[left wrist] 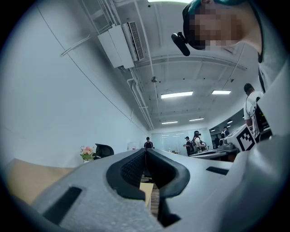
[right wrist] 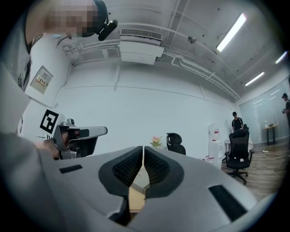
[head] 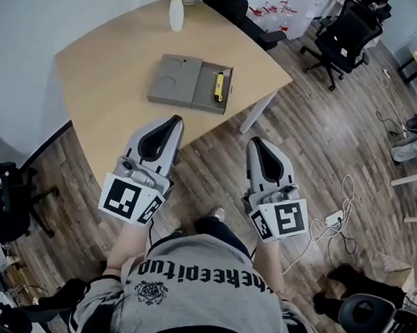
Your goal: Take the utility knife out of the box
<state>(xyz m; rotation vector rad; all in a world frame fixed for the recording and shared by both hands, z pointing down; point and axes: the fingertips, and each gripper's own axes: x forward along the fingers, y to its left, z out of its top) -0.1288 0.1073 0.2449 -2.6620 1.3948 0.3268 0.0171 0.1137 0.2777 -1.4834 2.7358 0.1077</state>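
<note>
An open grey box lies on the wooden table, its lid folded out to the left. A yellow utility knife rests in the box's right half. My left gripper hangs short of the table's near edge, jaws shut and empty. My right gripper is over the floor to the right of the table corner, also shut with nothing in it. In the left gripper view the left gripper shows closed jaws against the room; in the right gripper view the right gripper shows the same.
A white vase with flowers stands at the table's far edge. Black office chairs are on the wood floor to the right, another chair at the left. Cables and a power strip lie on the floor at my right.
</note>
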